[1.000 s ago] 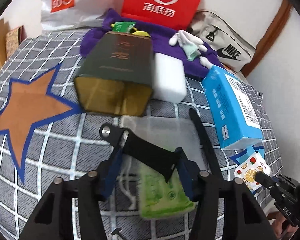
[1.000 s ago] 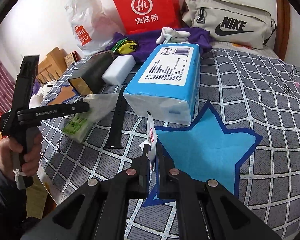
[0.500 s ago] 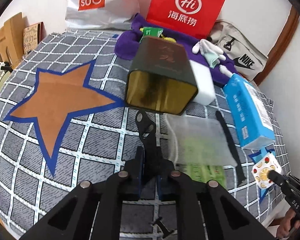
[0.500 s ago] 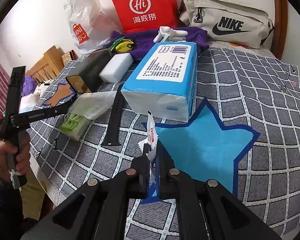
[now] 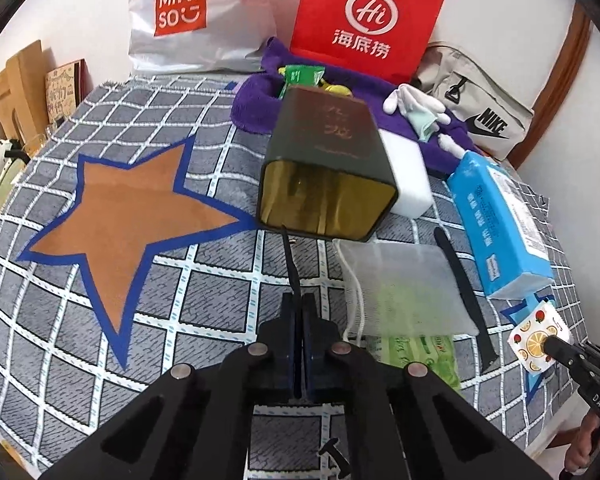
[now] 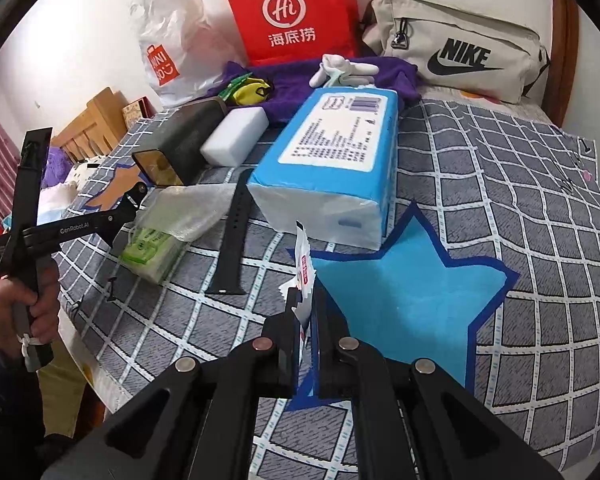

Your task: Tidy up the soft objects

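My left gripper [image 5: 298, 300] is shut on a black buckle strap [image 5: 290, 260], which sticks out edge-on toward the dark open box [image 5: 328, 160]; it hangs over grey checked cloth right of the orange star [image 5: 128, 208]. The right wrist view shows that left gripper [image 6: 134, 200] in a person's hand [image 6: 28, 304]. My right gripper [image 6: 306, 300] is shut on a small white fruit-print sachet [image 6: 304, 268] at the blue star's [image 6: 400, 292] near-left edge. A mesh pouch [image 5: 404, 292] lies over a green wipes pack [image 5: 420, 352].
A second black strap [image 6: 232, 240] lies beside a blue tissue pack [image 6: 332, 168]. A white sponge [image 6: 236, 136], purple towel [image 6: 284, 92], white gloves [image 6: 344, 68], red bag [image 6: 296, 12], Miniso bag [image 5: 184, 12] and Nike bag [image 6: 456, 48] stand at the back.
The left jaws closed on the black strap, which turned from flat to edge-on. The left gripper shifted left, away from the green pack. The right gripper kept still with its sachet.
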`<state>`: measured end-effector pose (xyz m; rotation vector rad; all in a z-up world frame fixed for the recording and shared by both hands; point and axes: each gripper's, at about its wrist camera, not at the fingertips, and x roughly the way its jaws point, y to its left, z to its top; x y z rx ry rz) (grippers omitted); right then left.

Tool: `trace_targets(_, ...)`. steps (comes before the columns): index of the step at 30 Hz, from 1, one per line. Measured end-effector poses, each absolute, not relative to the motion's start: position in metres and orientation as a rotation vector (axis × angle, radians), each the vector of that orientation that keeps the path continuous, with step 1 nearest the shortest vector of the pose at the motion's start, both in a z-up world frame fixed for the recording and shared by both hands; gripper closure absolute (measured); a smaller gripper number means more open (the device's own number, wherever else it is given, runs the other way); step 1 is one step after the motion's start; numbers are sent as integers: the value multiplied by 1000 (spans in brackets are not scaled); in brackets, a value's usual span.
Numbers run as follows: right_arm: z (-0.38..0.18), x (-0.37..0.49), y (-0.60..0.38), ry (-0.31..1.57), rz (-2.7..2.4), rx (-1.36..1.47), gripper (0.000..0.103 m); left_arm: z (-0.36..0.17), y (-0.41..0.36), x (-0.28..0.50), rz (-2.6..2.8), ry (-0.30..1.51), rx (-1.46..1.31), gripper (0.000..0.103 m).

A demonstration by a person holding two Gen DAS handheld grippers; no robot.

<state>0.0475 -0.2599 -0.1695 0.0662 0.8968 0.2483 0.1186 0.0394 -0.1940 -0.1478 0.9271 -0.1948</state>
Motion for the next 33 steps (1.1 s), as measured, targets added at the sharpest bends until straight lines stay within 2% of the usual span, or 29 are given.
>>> trace_targets(15,-107,50,-252,779,258,6,99,-130,50,105,-203,827,-146,99)
trace_targets(23,-69,77,-255,709,238,-13,99,-99,35,129,-207,800,-94,99)
trace_targets(33,-57,137,-260,702,237,-7,99,-88,14,172,-198,812,-30,99)
